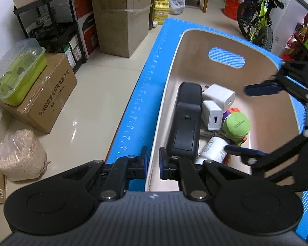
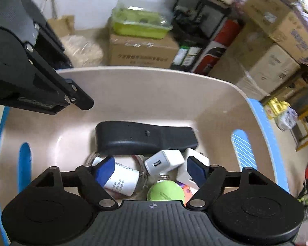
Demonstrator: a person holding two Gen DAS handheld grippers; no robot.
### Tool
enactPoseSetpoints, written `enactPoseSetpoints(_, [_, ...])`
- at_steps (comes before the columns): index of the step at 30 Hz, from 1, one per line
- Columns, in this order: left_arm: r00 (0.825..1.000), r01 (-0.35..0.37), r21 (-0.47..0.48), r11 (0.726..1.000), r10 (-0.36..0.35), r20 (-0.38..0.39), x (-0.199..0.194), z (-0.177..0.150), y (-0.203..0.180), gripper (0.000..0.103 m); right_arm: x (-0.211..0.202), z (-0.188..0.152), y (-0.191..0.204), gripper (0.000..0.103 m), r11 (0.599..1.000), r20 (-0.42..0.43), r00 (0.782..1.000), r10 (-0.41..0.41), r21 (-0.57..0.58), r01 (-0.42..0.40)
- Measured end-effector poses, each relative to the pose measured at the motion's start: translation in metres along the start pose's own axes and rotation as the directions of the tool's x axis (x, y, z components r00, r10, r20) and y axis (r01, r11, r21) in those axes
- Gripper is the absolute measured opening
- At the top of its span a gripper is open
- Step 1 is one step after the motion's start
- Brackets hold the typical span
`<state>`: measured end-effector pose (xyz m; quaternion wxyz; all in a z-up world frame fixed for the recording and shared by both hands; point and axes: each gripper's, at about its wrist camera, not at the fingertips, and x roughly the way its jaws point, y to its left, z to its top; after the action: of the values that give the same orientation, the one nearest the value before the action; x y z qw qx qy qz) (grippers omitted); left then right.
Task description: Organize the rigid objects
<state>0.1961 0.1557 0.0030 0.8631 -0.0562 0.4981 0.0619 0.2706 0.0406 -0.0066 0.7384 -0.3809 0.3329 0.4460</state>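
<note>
Rigid objects, assorted, lie in a beige storage bin (image 1: 195, 47) with oval handle cut-outs, which stands on a blue ruled mat (image 1: 152, 65). Contents: one long black remote-like device (image 2: 143, 138) lying flat along one long wall; two white USB chargers (image 1: 212, 115), side by side and touching; one green ball (image 2: 165, 191); one white cylindrical bottle (image 2: 124, 179) with printed label, on its side; a small multicoloured item, mostly hidden under the ball. Left gripper (image 1: 153, 164): jaws narrow, set astride the bin's near rim, the wall between the pads; whether the pads press on it cannot be told. Right gripper (image 2: 149, 171): jaws wide, nothing between the pads, hovering over the bottle, chargers and ball inside the bin. Surroundings: pale tiled floor, cardboard boxes (image 1: 121, 14), a green lidded container (image 1: 20, 73) on a box, a bag of pale granules (image 1: 20, 155), a black shelf rack, a green bicycle (image 1: 260, 16).
</note>
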Motion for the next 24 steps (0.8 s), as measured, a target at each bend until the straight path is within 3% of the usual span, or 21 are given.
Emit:
enactPoseSetpoints(5, [0.999,-0.020,0.009,1.000,0.019,0.041,-0.021,-0.001,-0.008,0.018,-0.038,-0.015,-0.011,0.091,0.974,0.045,0.993,-0.110,0.204,0.098])
enactPoseSetpoints(7, [0.998,-0.020,0.020,1.000,0.018,0.061,-0.032,-0.002,-0.015,0.049,-0.057,-0.025,-0.014,0.092,0.938,0.066,0.985,-0.157,0.323,0.128])
enactPoseSetpoints(8, [0.997,-0.015,0.026,1.000,0.013,0.074,-0.037,-0.002,-0.018,0.052,-0.064,-0.031,-0.015,0.094,0.921,0.078,0.982,-0.174,0.367,0.134])
enactPoseSetpoints(11, [0.995,-0.003,0.032,0.999,0.000,0.096,-0.052,-0.003,-0.028,0.054,-0.085,-0.045,-0.011,0.097,0.871,0.090,0.968,-0.236,0.460,0.170])
enactPoseSetpoints(16, [0.990,-0.012,0.052,0.999,0.005,0.143,-0.080,-0.012,-0.043,0.068,-0.112,-0.067,0.000,0.098,0.806,0.069,0.951,-0.303,0.551,0.217])
enactPoseSetpoints(21, [0.982,-0.027,0.079,0.997,0.011,0.188,-0.108,-0.029,-0.055,0.072,-0.147,-0.079,0.022,0.100,0.752,0.058,0.926,-0.373,0.604,0.266])
enactPoseSetpoints(24, [0.977,-0.023,0.108,0.994,-0.001,0.213,-0.125,-0.043,-0.064,0.072,-0.167,-0.085,0.038,0.100,0.724,0.041,0.923,-0.384,0.634,0.273])
